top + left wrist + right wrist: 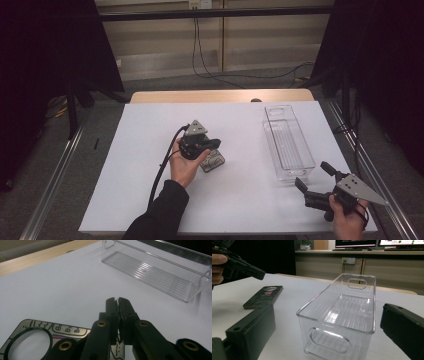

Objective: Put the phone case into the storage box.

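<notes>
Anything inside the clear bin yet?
No. The clear bin is empty; the flat card lies on the table beside it.

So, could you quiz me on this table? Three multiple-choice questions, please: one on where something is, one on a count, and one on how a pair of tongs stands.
1. Where does the clear bin stand?
A. On the floor
B. On the white sheet, just ahead of the right tongs
C. Under the left forearm

2. How many things lie inside the clear bin?
A. None
B. One
C. Three

3. How do the left tongs stand?
A. Spread wide
B. Shut, with nothing between them
C. Clamped on the bin's rim

Answers:
1. B. The high view shows the bin at the sheet's right side, with the open right tongs pointing at its near end.
2. A. Its ribbed floor shows bare through the walls.
3. B. The two black jaws meet, and the flat card lies on the sheet beneath them.
</notes>
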`<state>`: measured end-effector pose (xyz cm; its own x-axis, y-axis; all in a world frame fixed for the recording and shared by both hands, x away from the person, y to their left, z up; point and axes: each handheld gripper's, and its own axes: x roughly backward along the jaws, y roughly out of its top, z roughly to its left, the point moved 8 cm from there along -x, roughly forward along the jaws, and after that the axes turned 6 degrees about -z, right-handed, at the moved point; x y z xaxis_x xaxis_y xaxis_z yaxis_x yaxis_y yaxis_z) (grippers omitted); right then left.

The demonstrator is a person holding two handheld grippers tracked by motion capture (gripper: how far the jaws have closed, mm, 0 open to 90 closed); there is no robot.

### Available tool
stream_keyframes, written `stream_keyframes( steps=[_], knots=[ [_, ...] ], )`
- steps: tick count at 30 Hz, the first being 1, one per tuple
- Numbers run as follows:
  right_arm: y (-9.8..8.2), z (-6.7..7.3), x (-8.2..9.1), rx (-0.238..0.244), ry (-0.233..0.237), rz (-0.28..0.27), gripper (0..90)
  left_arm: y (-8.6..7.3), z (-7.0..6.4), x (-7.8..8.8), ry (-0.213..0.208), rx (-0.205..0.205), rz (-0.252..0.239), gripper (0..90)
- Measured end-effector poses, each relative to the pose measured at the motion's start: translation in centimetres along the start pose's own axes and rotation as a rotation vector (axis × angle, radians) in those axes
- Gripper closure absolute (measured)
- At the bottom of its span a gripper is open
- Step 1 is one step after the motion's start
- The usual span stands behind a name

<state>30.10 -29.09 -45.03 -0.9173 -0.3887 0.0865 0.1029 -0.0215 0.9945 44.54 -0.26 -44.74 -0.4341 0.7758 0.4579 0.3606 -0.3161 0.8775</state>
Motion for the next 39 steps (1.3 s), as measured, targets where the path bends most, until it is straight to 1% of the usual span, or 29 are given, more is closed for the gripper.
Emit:
stream_keyframes(
  steps=[2, 3, 5, 6, 7, 8, 16, 19, 24, 25, 26, 27, 28, 29, 33, 34, 35, 36, 39],
  knots=[
    [0.0, 0.0, 0.0, 0.0, 0.002, 0.0, 0.0, 0.0, 0.1, -0.4, -0.014, 0.001, 0.033, 86.9],
    [0.0, 0.0, 0.0, 0.001, 0.002, 0.0, 0.0, -0.1, 0.2, -0.6, 0.0, -0.011, 0.055, 87.0],
    [0.0, 0.0, 0.0, 0.001, 0.003, 0.001, 0.0, -0.2, 0.2, -1.0, -0.007, -0.005, 0.077, 88.0],
    [0.0, 0.0, 0.0, 0.001, 0.003, 0.001, 0.0, -0.2, 0.2, -1.0, -0.007, -0.005, 0.077, 88.9],
    [0.0, -0.1, 0.0, 0.006, 0.003, 0.002, 0.0, -0.3, 0.1, -1.4, -0.014, -0.008, 0.103, 89.1],
    [0.0, -0.1, 0.0, 0.005, 0.004, 0.003, 0.0, -0.4, 0.1, -1.7, -0.007, -0.014, 0.122, 89.5],
    [-0.1, 0.0, 0.0, 0.001, 0.008, 0.004, 0.0, -1.5, 0.2, -3.5, 0.01, -0.005, 0.229, 90.0],
    [0.0, 0.1, 0.0, 0.0, 0.009, 0.004, 0.0, -1.8, 0.2, -4.0, 0.019, -0.011, 0.254, 90.0],
    [-0.1, 0.0, 0.0, 0.003, 0.012, 0.006, 0.0, -2.4, 0.2, -4.7, 0.012, -0.008, 0.288, 90.0],
    [-0.1, 0.0, 0.0, 0.003, 0.013, 0.007, 0.0, -2.5, 0.2, -4.9, 0.012, -0.005, 0.288, 90.0],
    [-0.1, 0.0, 0.0, 0.004, 0.012, 0.007, 0.0, -2.7, 0.0, -5.1, 0.001, -0.002, 0.288, 90.0],
    [-0.1, 0.0, 0.0, 0.002, 0.013, 0.007, 0.0, -2.9, -0.2, -5.2, -0.011, -0.012, 0.297, 90.0],
    [-0.1, 0.0, 0.0, 0.002, 0.013, 0.007, 0.0, -2.9, -0.2, -5.2, -0.011, -0.012, 0.297, 90.0],
    [-0.1, 0.0, 0.0, 0.006, 0.013, 0.007, 0.0, -3.3, -0.4, -5.4, -0.004, -0.022, 0.31, 90.0],
    [-0.1, 0.1, 0.0, 0.003, 0.013, 0.007, 0.0, -3.6, -0.7, -5.9, -0.015, -0.013, 0.308, 90.0],
    [-0.1, 0.1, 0.0, 0.001, 0.013, 0.005, 0.0, -3.8, -0.7, -6.0, -0.019, -0.017, 0.319, 90.0],
    [-0.1, 0.1, 0.0, 0.001, 0.012, 0.006, 0.0, -4.0, -0.7, -6.0, -0.014, -0.019, 0.324, 90.0],
    [-0.1, 0.0, 0.0, 0.005, 0.013, 0.007, 0.0, -4.1, -0.6, -6.1, -0.016, -0.024, 0.322, 90.0],
    [-0.1, 0.0, 0.0, -0.001, 0.011, 0.006, 0.0, -4.3, -0.7, -6.0, -0.02, -0.004, 0.305, 90.0]
  ],
)
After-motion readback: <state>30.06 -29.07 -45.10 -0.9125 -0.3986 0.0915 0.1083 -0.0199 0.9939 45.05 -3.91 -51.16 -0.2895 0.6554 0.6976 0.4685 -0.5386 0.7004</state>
